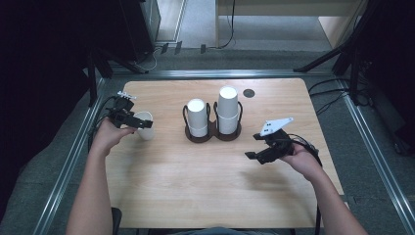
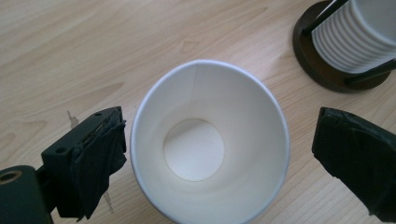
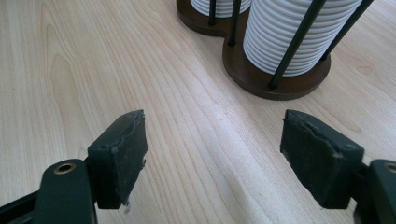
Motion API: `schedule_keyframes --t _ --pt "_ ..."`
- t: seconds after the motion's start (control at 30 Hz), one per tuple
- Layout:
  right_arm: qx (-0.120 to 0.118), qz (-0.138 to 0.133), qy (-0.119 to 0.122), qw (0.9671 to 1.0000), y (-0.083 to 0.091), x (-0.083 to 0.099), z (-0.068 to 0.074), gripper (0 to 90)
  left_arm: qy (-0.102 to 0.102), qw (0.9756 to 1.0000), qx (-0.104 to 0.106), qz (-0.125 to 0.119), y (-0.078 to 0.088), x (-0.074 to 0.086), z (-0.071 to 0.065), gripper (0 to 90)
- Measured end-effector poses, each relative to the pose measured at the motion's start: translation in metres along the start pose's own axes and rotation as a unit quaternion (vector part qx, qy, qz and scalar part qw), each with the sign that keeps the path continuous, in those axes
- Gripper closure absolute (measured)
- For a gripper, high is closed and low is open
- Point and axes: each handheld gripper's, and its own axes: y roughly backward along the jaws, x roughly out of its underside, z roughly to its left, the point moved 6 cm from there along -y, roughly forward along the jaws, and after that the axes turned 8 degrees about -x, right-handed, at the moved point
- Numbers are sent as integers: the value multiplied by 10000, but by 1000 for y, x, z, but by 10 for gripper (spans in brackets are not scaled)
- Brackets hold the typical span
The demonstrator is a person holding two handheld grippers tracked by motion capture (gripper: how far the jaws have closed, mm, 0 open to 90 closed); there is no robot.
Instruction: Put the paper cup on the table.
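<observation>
A single white paper cup point(image 1: 145, 126) stands upright on the wooden table's left side. My left gripper point(image 1: 140, 122) straddles it. In the left gripper view the empty cup point(image 2: 210, 140) sits between the two black pads; the left pad lies close to the rim and a gap shows at the right pad, so the gripper point(image 2: 224, 149) is open. A dark wooden double holder point(image 1: 211, 134) at the table's middle carries two stacks of white cups point(image 1: 228, 110). My right gripper point(image 1: 252, 155) hovers to its right, open and empty point(image 3: 212, 149), facing the holder's base point(image 3: 261, 79).
The light wooden table point(image 1: 195, 186) has a small black round cap point(image 1: 249, 93) near its far edge. Metal rails point(image 1: 73, 152) frame the table on both sides. Dark stand legs point(image 1: 337, 54) and cables lie on the floor beyond the far corners.
</observation>
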Motion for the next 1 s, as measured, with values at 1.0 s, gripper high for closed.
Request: schedule_keyframes --t 1.0 --pt "-45 -174 -225 9996 3 -3 -1 232 -257 9957 559 -689 41 -31 -44 0"
